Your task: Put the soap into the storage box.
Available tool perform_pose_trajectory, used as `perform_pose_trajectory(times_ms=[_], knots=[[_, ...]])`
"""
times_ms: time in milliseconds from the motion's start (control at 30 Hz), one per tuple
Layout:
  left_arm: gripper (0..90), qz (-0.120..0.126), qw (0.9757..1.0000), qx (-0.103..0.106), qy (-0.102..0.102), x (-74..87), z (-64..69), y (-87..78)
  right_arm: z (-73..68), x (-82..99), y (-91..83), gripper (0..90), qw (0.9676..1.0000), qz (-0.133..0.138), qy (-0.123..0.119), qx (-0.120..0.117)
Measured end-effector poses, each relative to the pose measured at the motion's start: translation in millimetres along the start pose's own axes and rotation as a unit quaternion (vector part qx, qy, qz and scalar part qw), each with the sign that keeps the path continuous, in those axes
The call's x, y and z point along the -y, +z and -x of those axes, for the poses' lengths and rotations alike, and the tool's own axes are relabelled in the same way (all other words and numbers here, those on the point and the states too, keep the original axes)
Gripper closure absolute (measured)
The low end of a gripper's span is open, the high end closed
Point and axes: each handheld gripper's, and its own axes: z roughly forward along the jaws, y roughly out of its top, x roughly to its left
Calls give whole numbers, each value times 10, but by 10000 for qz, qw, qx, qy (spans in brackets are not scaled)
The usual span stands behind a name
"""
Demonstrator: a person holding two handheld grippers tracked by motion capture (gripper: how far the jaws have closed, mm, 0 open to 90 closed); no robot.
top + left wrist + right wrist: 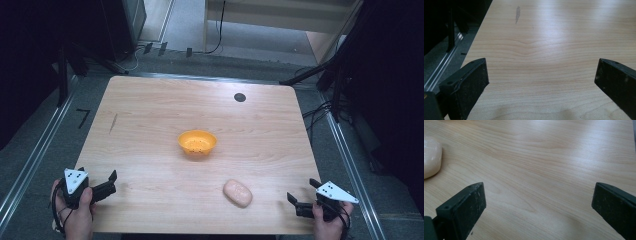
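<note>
An orange bowl [197, 142] sits in the middle of the wooden table [150, 110]. A pale pink, rounded lump [237, 193] lies nearer the front, right of centre; its edge appears at the left of the right gripper view [431, 157]. My left gripper [112, 181] rests at the table's front left corner, jaws wide apart over bare wood [541, 70]. At the front right corner my right gripper [301, 194] is held open, with nothing between its jaws [539, 195]. The pink lump lies a short way to its left.
A small dark round mark [240, 97] lies near the table's far edge. A thin dark streak [113, 123] marks the wood at the left. Metal rails [35, 160] run along both sides of the table, and cables [315, 112] trail on the floor.
</note>
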Motion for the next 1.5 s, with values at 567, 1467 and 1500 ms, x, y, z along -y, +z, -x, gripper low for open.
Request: perform_pose_trajectory(times_ms=[567,1467,1500], knots=[[0,-69,9999,-49,111,-6,24,18,-149,-324,111,0,9936,-813,-654,-421],[0,-123,9999,19,95,-11,12,26,-672,-818,562,22,9753,-1457,-1185,-1164],[0,-121,9999,25,95,-11,11,26,-696,-826,571,22,9746,-1478,-1190,-1191]])
